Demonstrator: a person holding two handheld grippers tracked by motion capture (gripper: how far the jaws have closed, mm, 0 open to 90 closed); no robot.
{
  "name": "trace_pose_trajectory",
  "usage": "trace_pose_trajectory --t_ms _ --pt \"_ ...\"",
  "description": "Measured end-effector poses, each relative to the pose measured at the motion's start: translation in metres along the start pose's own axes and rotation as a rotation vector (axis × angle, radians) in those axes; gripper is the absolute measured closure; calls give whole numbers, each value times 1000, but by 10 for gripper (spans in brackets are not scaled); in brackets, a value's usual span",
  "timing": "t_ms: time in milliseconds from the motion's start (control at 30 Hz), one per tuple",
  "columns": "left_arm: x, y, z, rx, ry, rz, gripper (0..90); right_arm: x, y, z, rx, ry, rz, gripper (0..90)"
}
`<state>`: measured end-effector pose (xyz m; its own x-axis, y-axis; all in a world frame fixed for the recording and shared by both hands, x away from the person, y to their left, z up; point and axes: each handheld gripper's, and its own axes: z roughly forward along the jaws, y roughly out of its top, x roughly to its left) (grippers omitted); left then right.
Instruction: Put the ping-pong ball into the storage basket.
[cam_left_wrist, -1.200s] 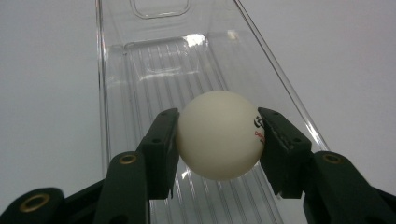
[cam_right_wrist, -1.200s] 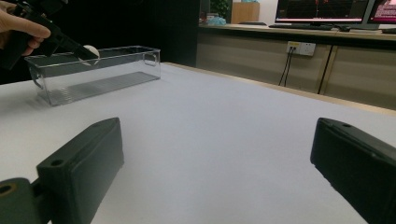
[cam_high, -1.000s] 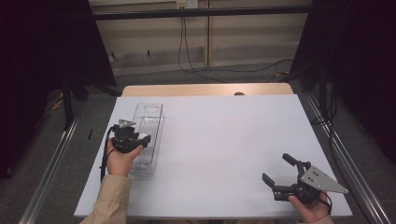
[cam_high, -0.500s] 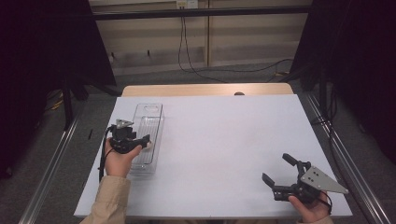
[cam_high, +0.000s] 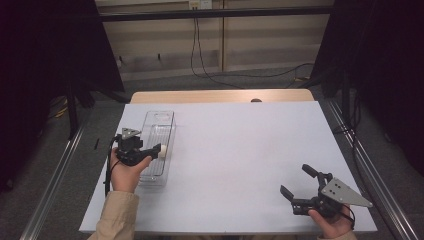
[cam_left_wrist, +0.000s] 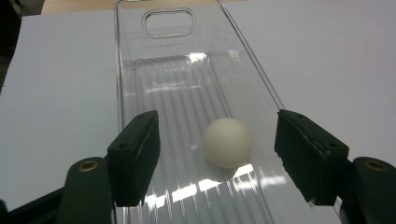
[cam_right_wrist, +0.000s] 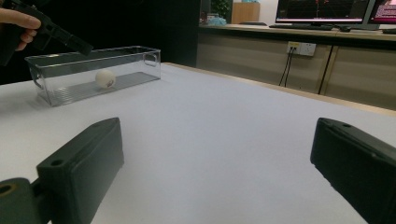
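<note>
Between the L gripper's (cam_left_wrist: 219, 154) jaws, seen in its own view, sits a white ball (cam_left_wrist: 228, 142) on the ribbed floor of a clear bin (cam_left_wrist: 154, 60); jaws stand apart w/ a gap each side of the ball, pads not pressing it, ball nearer the right-hand jaw than the left-hand one. Those jaws have just been opening, ball resting free betw. them on the bin floor. Ahead of the jaws the bin runs away lengthwise, w/ an oval handle cutout in its far end wall. From the high view, L gripper (cam_high: 150, 152) hangs over the near half of the bin (cam_high: 159, 122), held by the L hand (cam_high: 125, 170), ball (cam_high: 162, 150) just at its tips. Bin lies on a white table (cam_high: 240, 150), long axis running away from the person. R gripper (cam_high: 295, 187) rests low near the table's near right corner, well apart from bin and ball, in the R hand (cam_high: 332, 222); its jaws are spread wide w/ nothing betw. them. In the R gripper's (cam_right_wrist: 215, 158) own view, bare table betw. the jaws; far ahead and to its left the bin (cam_right_wrist: 126, 63) w/ the ball (cam_right_wrist: 105, 78) inside on the floor, and the L gripper (cam_right_wrist: 70, 42) poised above the bin's rim, fingers (cam_right_wrist: 21, 21) wrapped on its body. Whether the L gripper's tips dip below the rim, can't tell.
</note>
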<state>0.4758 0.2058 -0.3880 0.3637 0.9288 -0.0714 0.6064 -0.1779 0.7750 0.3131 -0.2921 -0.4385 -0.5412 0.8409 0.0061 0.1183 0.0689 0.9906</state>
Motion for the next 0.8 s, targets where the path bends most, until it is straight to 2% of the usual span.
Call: trace_pose_trajectory --t_ms 567,800 --pt "-2 -4 -10 -57 -4 -18 217 1 0 -1 -2 1 -1 19" --pt "-4 -8 -14 -75 -22 -19 190 0 0 -2 4 -3 2 19"
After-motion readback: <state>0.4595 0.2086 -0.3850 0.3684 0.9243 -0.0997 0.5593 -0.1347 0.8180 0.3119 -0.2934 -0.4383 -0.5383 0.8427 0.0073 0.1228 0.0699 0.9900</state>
